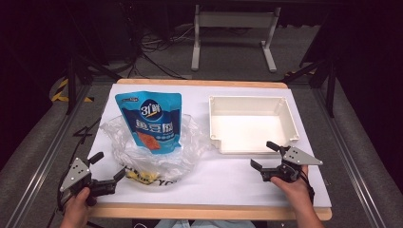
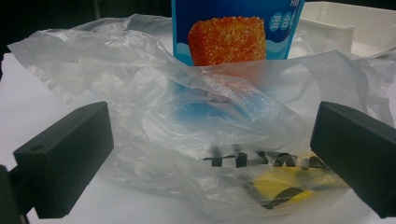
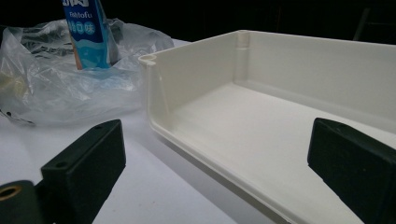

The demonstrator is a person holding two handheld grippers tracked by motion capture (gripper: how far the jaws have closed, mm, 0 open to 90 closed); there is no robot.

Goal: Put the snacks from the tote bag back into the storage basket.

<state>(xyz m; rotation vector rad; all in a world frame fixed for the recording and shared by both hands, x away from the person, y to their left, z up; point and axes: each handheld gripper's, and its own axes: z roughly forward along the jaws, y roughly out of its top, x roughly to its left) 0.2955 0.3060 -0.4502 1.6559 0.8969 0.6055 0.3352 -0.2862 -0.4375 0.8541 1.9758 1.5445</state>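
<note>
Both my grippers stood open and empty; left of the tray, the pouch could topple if I tugged the thin bag

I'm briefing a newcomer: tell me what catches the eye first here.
The bright blue pouch stands out, resting in a crumpled clear plastic bag on the left half of the white table. To its right sits an empty white tray. The left gripper and right gripper wait open at the near edge.
</note>
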